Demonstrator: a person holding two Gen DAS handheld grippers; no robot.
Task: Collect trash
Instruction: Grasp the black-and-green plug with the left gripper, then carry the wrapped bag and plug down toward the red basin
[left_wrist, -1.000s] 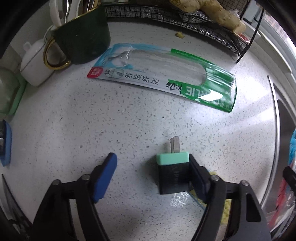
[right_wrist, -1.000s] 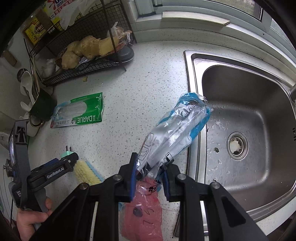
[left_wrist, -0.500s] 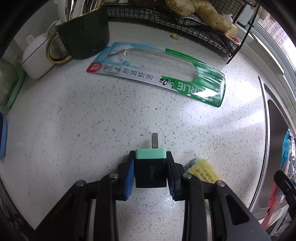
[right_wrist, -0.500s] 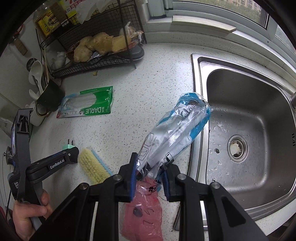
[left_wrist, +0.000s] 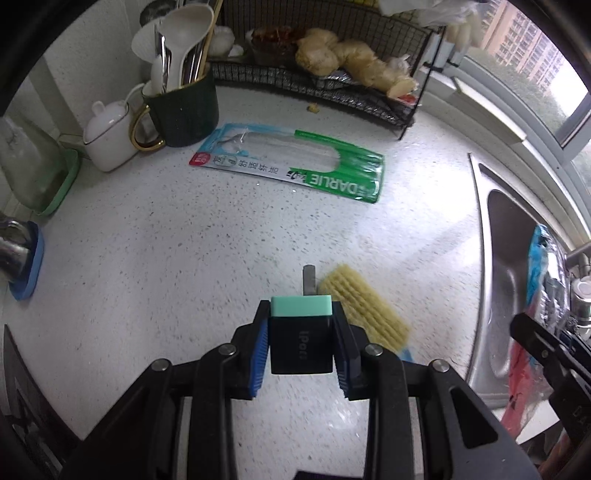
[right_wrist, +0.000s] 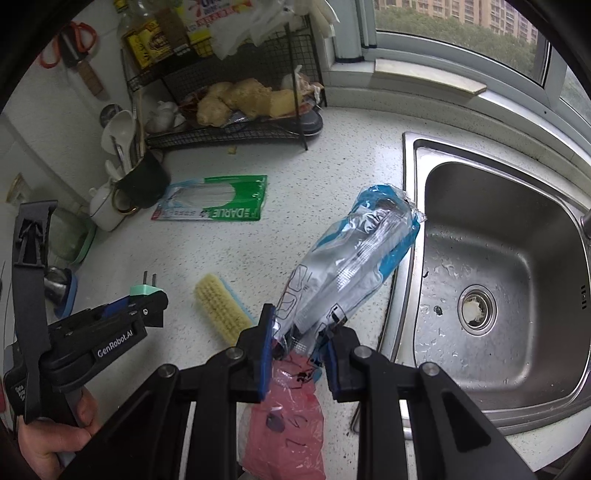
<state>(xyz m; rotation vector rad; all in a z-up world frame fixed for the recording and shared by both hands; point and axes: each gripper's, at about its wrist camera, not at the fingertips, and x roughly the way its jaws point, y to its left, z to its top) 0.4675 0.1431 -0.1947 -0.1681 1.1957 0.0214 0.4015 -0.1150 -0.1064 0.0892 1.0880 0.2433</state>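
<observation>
My left gripper (left_wrist: 301, 347) is shut on a black charger plug with a mint-green face (left_wrist: 301, 334) and holds it above the counter; it also shows in the right wrist view (right_wrist: 144, 291). My right gripper (right_wrist: 299, 347) is shut on a blue and clear plastic wrapper (right_wrist: 354, 254) with a pink wrapper (right_wrist: 284, 417) hanging below the jaws. A green and white Darlie package (left_wrist: 295, 166) lies flat on the counter ahead, also in the right wrist view (right_wrist: 214, 203).
A yellow scrub brush (left_wrist: 362, 306) lies on the counter just right of the plug. A dark green utensil mug (left_wrist: 181, 107), a white teapot (left_wrist: 107, 136) and a black wire rack (left_wrist: 325, 88) stand at the back. The steel sink (right_wrist: 491, 280) is on the right.
My left gripper closed on the plug and lifted it up and back from the counter. My right gripper still holds the wrappers, little changed.
</observation>
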